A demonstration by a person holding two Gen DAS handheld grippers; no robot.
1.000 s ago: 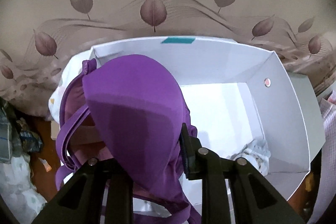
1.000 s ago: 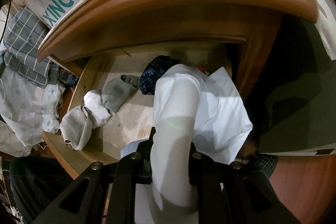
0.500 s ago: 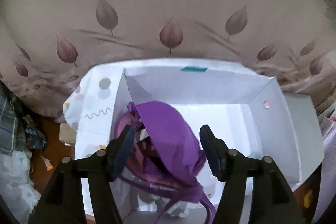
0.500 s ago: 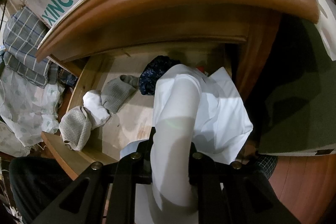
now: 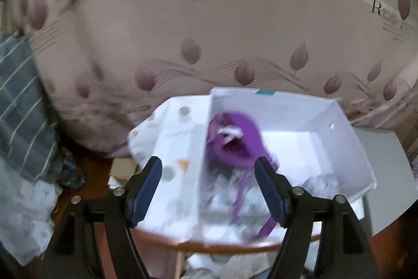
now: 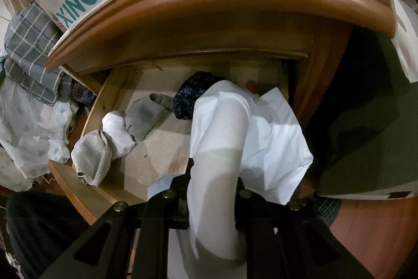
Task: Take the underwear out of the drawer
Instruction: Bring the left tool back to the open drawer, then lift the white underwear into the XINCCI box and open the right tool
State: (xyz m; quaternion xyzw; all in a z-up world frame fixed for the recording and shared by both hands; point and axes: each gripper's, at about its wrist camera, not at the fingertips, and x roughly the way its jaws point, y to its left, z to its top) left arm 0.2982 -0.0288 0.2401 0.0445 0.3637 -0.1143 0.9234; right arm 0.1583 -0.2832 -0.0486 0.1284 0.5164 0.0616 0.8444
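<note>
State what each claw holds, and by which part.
The right claw is shut on a bunched fold of the white garment. The left claw holds nothing; its jaws have just been opening, and the purple bra lies in the white box.

Purple satin bra in plain white cardboard shoe box w/ teal label strip. Box side in right view: teal lettering on white. Pale pink bedsheet w/ mauve leaf print & brown script. White cloth w/ grey dots, orange triangles. White smooth garment; grey-white mesh-knit socks; navy speckled fabric bundle; honey-brown wooden drawer; grey plaid cloth.
</note>
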